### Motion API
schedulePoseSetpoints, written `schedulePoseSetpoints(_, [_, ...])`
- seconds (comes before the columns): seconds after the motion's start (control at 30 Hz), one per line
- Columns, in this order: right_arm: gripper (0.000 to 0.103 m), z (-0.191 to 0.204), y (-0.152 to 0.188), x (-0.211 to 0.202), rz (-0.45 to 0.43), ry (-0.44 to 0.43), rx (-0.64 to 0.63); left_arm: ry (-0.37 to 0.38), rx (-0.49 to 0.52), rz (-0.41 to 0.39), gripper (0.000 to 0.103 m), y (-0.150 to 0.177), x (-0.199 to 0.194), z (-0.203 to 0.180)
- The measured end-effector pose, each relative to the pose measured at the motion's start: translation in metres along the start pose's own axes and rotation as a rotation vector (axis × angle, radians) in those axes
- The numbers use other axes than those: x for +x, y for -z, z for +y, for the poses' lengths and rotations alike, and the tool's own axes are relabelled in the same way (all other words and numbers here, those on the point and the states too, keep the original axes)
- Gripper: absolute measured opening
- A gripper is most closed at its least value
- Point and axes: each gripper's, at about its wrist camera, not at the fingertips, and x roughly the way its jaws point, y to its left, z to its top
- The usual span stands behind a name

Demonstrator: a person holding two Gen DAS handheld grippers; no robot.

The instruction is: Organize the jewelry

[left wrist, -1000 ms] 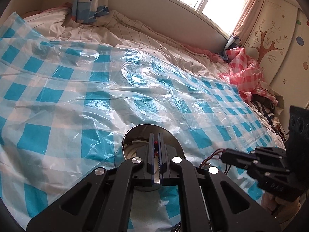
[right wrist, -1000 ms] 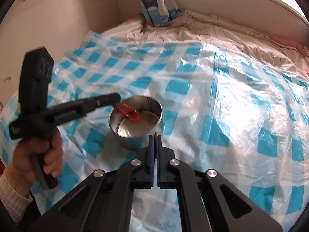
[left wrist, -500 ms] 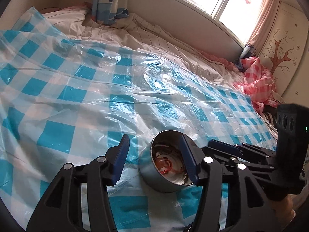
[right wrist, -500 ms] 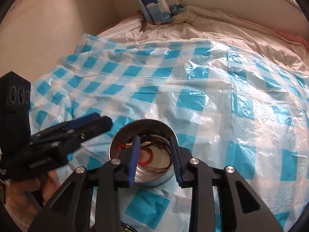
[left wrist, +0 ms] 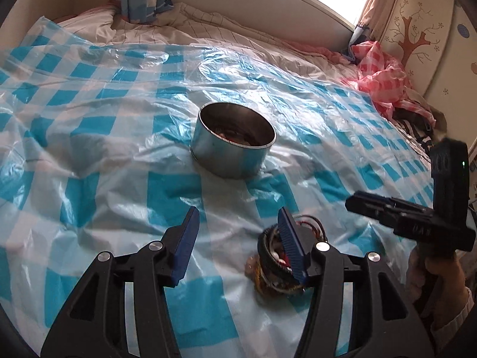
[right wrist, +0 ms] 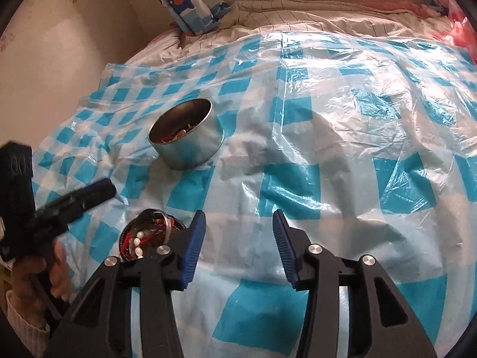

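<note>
Steel tin [left wrist: 235,140], one, now sits farther off on the checked plastic sheet [left wrist: 89,137]; one jewelry pile [right wrist: 149,235] lies nearer. Left gripper [left wrist: 238,238] is released and empty; right gripper [right wrist: 238,238] is opening, empty.

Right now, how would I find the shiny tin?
Look at the bed's blue-and-white checked plastic sheet. Near its middle stands a round, shiny metal tin, open-topped with jewelry inside. Unlike the loose pile of bracelets and beads nearby, it's a smooth steel container.
</note>
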Motion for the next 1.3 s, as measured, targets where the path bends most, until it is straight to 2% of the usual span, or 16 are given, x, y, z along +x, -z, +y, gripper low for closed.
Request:
schedulePoseSetpoints(0.17, [0.054, 0.000, -0.001, -0.003, -0.033, -0.010, 0.035, -0.020, 0.097, -0.005, 0.052, 0.010, -0.002, -0.026])
schedulePoseSetpoints(0.3, [0.054, 0.012, -0.004, -0.007, -0.057, -0.053, -0.017, -0.053, 0.104, -0.005, 0.052, 0.008, 0.000, -0.027])
schedulePoseSetpoints(0.43, [0.050, 0.037, -0.004, 0.000, -0.051, -0.061, -0.129, -0.082, -0.019, -0.018, 0.055, 0.000, -0.001, 0.002])
schedulePoseSetpoints(0.57, [0.044, 0.056, -0.002, 0.018, -0.010, -0.064, -0.212, -0.032, -0.184, -0.032, 0.056, -0.002, -0.004, 0.033])
schedulePoseSetpoints(0.67, [0.036, 0.063, 0.001, 0.031, 0.026, -0.063, -0.244, -0.021, -0.236, -0.040, 0.057, -0.002, -0.007, 0.043])
schedulePoseSetpoints(0.77, [0.027, 0.068, 0.004, 0.040, 0.051, -0.059, -0.269, -0.019, -0.233, -0.042, 0.057, -0.003, -0.006, 0.043])
schedulePoseSetpoints(0.8, [0.017, 0.069, 0.005, 0.043, 0.059, -0.061, -0.277, -0.019, -0.228, -0.041, 0.058, -0.003, -0.005, 0.041])
schedulePoseSetpoints(0.83, [0.013, 0.070, 0.006, 0.044, 0.065, -0.059, -0.284, -0.019, -0.222, -0.039, 0.058, -0.003, -0.005, 0.039])
schedulePoseSetpoints(0.97, [0.008, 0.071, 0.005, 0.036, 0.024, -0.053, -0.289, -0.023, -0.206, -0.035, 0.058, -0.003, -0.003, 0.036])
schedulePoseSetpoints(1.1, [0.007, 0.062, -0.002, 0.022, -0.031, -0.074, -0.241, -0.025, -0.204, -0.031, 0.059, -0.004, -0.002, 0.037])
schedulePoseSetpoints(1.3, [0.007, 0.049, -0.009, 0.016, -0.051, -0.053, -0.191, -0.039, -0.164, -0.008, 0.060, -0.002, 0.004, 0.029])
